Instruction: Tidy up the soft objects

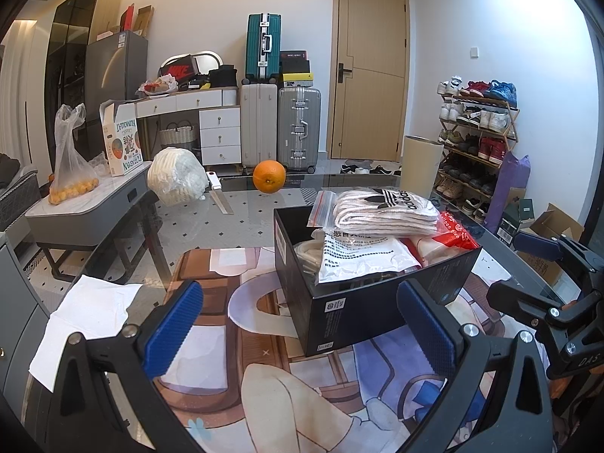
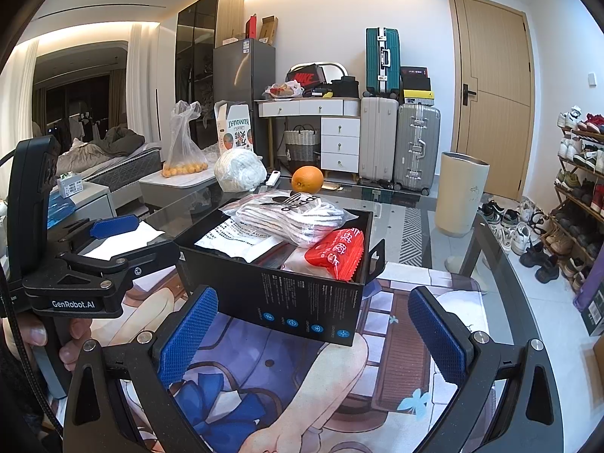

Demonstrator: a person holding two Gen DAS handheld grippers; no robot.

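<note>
Right wrist view: both grippers, left gripper [image 1: 298,324] and right gripper [image 2: 313,334], spread wide and empty, face a black box [image 2: 302,298] already heaped with bagged Adidas socks [image 2: 298,215] mid-table, seemingly near completion.

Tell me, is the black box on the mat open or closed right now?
Open. The black box has no lid on; the bagged socks and red packet sit exposed, piled above its rim.

Residential interior (lived-in apartment): stacked suitcases [image 1: 281,128], loaded shoe rack [image 1: 477,139], fridge [image 2: 243,75], bed [image 2: 113,154] far left.
</note>
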